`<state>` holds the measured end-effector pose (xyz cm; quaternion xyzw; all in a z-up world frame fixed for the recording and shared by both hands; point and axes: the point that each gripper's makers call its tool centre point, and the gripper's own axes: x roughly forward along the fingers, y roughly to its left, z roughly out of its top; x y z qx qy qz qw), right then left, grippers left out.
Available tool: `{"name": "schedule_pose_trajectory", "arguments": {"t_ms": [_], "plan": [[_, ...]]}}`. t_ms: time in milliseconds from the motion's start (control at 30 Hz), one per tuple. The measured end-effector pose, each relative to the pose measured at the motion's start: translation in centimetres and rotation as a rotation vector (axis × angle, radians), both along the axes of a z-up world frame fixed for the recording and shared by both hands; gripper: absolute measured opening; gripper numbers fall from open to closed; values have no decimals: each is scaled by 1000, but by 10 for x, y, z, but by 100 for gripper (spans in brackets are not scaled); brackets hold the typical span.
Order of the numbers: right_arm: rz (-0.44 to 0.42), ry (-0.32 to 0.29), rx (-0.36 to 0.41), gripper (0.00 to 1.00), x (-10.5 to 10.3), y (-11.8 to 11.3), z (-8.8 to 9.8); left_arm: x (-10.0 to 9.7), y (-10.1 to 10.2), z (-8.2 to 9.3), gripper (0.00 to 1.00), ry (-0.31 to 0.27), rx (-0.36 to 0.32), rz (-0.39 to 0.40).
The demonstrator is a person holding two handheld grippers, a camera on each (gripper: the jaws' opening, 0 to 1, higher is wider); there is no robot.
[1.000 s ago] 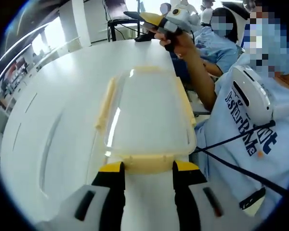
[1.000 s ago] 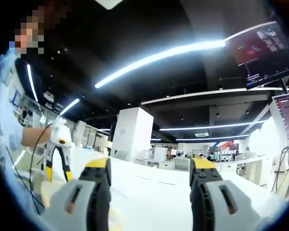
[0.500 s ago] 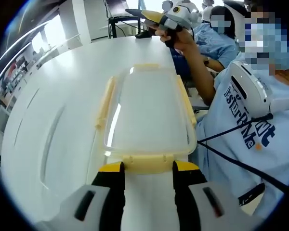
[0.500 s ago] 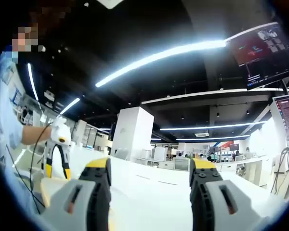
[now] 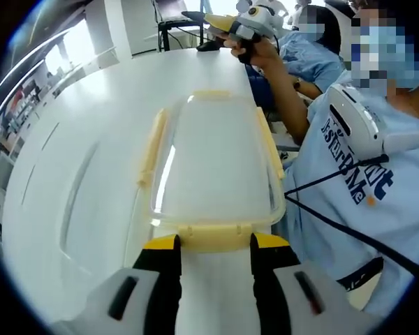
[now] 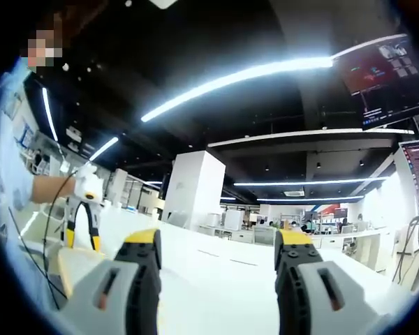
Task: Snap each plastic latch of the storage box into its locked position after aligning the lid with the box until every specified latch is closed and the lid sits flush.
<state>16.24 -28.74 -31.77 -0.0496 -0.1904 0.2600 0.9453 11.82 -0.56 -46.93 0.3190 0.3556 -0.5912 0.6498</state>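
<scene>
Storage box (image 5: 216,167): lies lengthwise on the white counter (image 5: 91,139), its near end touching my left tongs, its right side close to the counter's right edge.
Left tongs (image 5: 214,244): narrow gap, yellow tips set either side of the near-end latch (image 5: 215,236); they bracket it, and I cannot tell if they press it. In the right gripper view these same tongs (image 6: 80,223) stand over the box end.
Right tongs (image 6: 216,244): wide apart, holding nothing, aimed up at the ceiling lights; in the left gripper view they (image 5: 241,21) are held high beyond the far end of the box.
Change: against the views of a second ago the box, lid and left tongs sit as they were; only the raised right tongs and the person's arm have drifted slightly.
Meaning: no latch has been worked in this interval; I judge the near-end latch is the step in hand, and progress stands unchanged.
Lid (image 5: 220,157): clear, glossy plastic, rounded-rectangle outline, a bright glare streak along its left half; appears seated level, though I cannot confirm flush all round.
Latches: cream opaque plastic bars, smooth, one per side; left latch (image 5: 151,148), right latch (image 5: 269,146), far latch (image 5: 211,93). Locked or not, I cannot tell.
Counter surface: smooth, matte white, rounded far corner.
</scene>
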Motion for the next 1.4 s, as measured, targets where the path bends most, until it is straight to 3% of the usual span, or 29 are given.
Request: {"name": "schedule_pose_trajectory", "arguments": {"t_ms": [367,667,1100,1200,1333,1400], "plan": [[10,9,-57,65,2,11,-8,0,9,-3,38,2,2,3],[7,38,-150,65,8,24,-21,-4,18,-3,38,5,6,2],[30,58,-174,65,9,31,-28,-8,25,-3,38,12,15,6],[56,81,-197,64,11,38,-35,-9,26,-3,38,13,15,4],[138,163,-310,62,7,55,-62,-9,27,-3,38,16,17,3],[150,175,-327,62,8,60,-67,-9,28,-3,38,16,18,2]]}}
